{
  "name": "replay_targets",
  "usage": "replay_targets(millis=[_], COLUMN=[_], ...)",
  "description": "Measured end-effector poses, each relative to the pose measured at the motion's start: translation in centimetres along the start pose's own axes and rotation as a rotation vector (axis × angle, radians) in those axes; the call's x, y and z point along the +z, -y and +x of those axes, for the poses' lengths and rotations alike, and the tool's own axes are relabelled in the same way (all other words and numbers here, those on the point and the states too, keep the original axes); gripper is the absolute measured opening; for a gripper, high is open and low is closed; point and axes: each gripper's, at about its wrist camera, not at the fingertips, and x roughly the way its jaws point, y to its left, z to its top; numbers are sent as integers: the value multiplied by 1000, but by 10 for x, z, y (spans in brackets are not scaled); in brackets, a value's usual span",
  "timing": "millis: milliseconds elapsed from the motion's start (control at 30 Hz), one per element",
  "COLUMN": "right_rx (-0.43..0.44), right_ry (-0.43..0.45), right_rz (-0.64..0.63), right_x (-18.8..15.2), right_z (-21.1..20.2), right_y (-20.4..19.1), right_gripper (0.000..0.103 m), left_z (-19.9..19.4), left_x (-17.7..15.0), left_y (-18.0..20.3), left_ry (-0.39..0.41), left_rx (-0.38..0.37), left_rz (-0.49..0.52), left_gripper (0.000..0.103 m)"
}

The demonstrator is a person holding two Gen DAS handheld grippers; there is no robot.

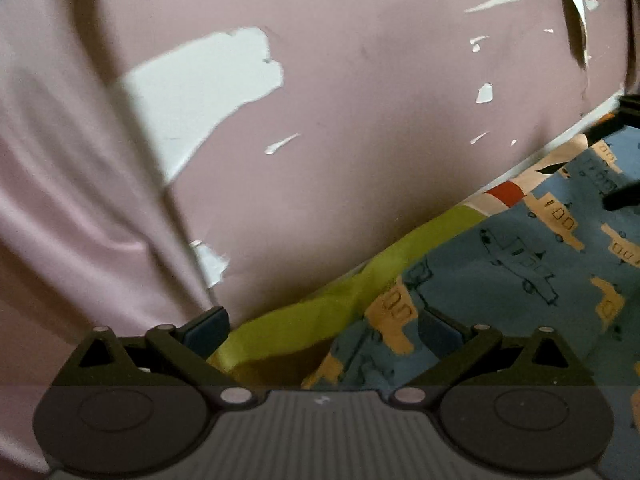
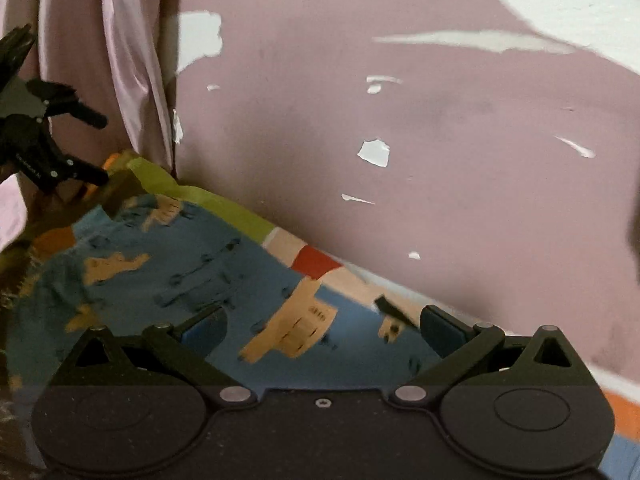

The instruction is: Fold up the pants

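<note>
No pants are clearly in view. A blue printed sheet (image 1: 520, 248) with vehicle drawings, a green border and a red patch covers the bed, and it also shows in the right wrist view (image 2: 200, 264). My left gripper (image 1: 322, 330) is open and empty above the sheet's green edge (image 1: 320, 312). My right gripper (image 2: 322, 326) is open and empty above the blue sheet. The left gripper also shows at the far left of the right wrist view (image 2: 96, 148), fingers apart. Dark tips of the right gripper (image 1: 616, 160) show at the right edge of the left wrist view.
A pink wall (image 1: 360, 100) with peeling paint patches stands right behind the bed. A pink curtain (image 1: 60, 200) hangs at the left, also in the right wrist view (image 2: 128, 60). An orange strip (image 2: 624, 412) shows at the lower right.
</note>
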Motion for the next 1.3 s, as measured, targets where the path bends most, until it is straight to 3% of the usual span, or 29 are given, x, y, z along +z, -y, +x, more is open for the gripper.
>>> replay_targets(millis=[200, 400, 467, 533, 733, 900, 1100, 1200, 1300], right_rx=[50, 84, 90, 104, 144, 124, 89, 78, 60], right_ry=[-37, -77, -107, -147, -235, -271, -276, -269, -269], right_rz=[-46, -53, -73, -74, -129, -165, -226, -177, -204], right_x=[1, 7, 11, 14, 22, 23, 21, 21, 20], right_z=[22, 39, 46, 52, 57, 59, 63, 68, 67], right_y=[16, 27, 29, 30, 25, 21, 19, 22, 16], right_gripper=[92, 77, 65, 55, 52, 44, 38, 37, 26], left_z=[33, 52, 57, 62, 68, 64, 56, 64, 64], left_x=[-6, -8, -5, -1, -2, -7, -6, -1, 6], left_y=[-1, 1, 1, -2, -11, -9, -7, 2, 4], left_ry=[31, 24, 16, -10, -76, -156, -77, -139, -176], left_rx=[-153, -264, -291, -313, -366, -331, -297, -263, -244], left_rz=[62, 139, 155, 151, 111, 151, 119, 133, 159], left_gripper=[94, 78, 60, 48, 45, 36, 35, 21, 9])
